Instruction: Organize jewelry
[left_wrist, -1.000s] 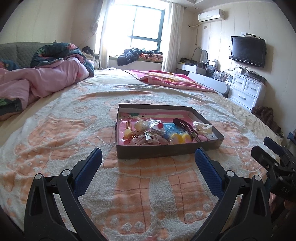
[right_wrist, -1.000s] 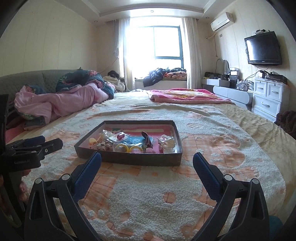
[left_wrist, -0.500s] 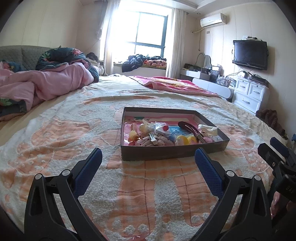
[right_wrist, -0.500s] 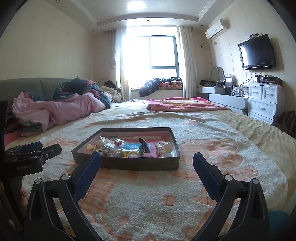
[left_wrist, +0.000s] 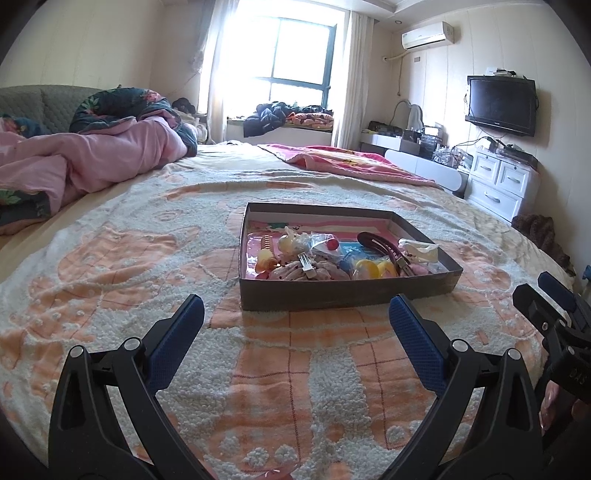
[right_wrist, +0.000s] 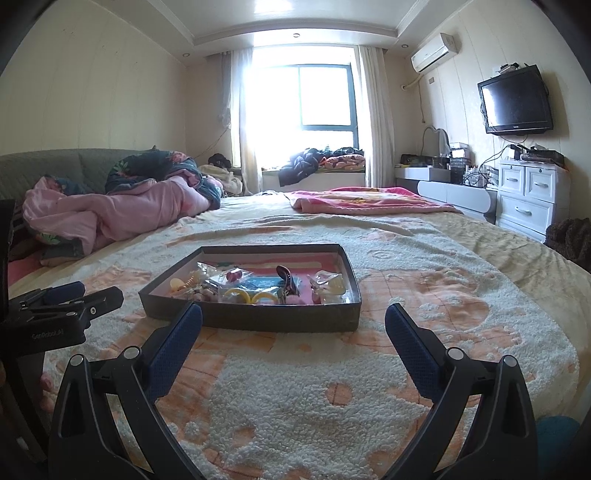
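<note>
Both tools, left (left_wrist: 295, 314) and right (right_wrist: 293, 321), are held wide apart and empty, short of the tray (left_wrist: 347, 291) on the bed (left_wrist: 110, 280). Tangled jewelry (left_wrist: 306, 267) could be dragged out together if one piece is snagged.

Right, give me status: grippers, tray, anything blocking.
Left gripper open, empty, short of tray. Right gripper open, empty. Tray on bedspread, full of jumbled hair clips and trinkets. Approach unobstructed.
</note>
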